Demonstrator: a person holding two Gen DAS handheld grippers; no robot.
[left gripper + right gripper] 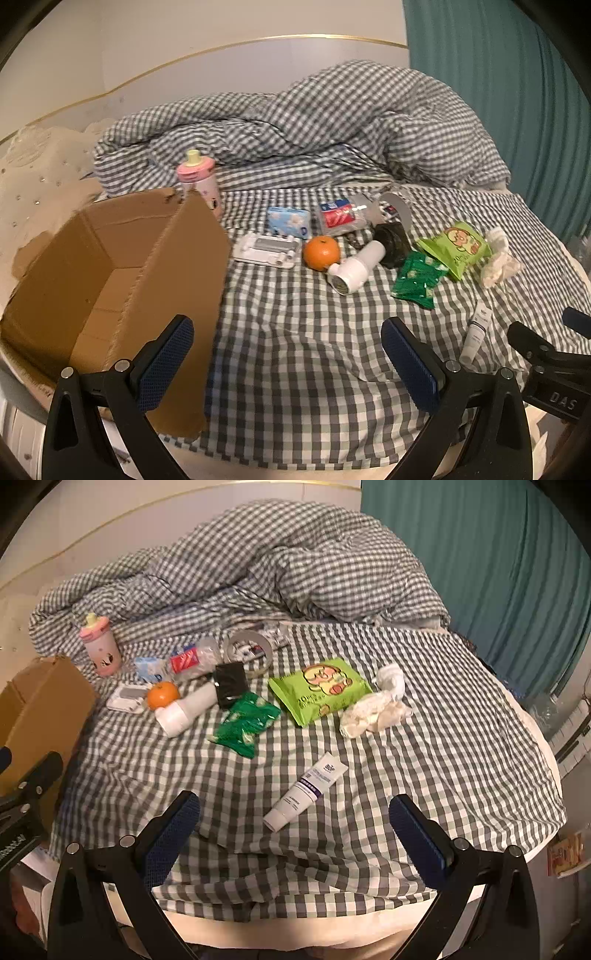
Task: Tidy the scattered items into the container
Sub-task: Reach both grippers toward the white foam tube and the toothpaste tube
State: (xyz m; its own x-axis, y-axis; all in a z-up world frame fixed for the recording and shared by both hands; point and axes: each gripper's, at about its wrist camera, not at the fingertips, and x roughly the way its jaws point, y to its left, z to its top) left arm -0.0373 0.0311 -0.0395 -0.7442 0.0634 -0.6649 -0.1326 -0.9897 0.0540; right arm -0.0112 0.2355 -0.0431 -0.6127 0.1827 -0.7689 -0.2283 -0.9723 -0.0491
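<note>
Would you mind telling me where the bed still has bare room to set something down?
The near checked sheet is bare between the cardboard box and the white tube, and again beyond the tube toward the right edge. The middle is crowded, from the orange to the green snack bag.

Little can be read. In the left wrist view, the white letters "DAS" stand on the black body of the right claw [561, 400] at the right edge of the picture. The light green snack bag [319, 688] carries a cartoon figure and, below it, a number that looks like "20", followed by characters too small to make out. The white tube [306, 792] on the bed has a purple band and printed lines, all too blurred to read. White lettering on the left claw's body [13, 843], seen at the left edge of the right wrist view, is also illegible.
</note>
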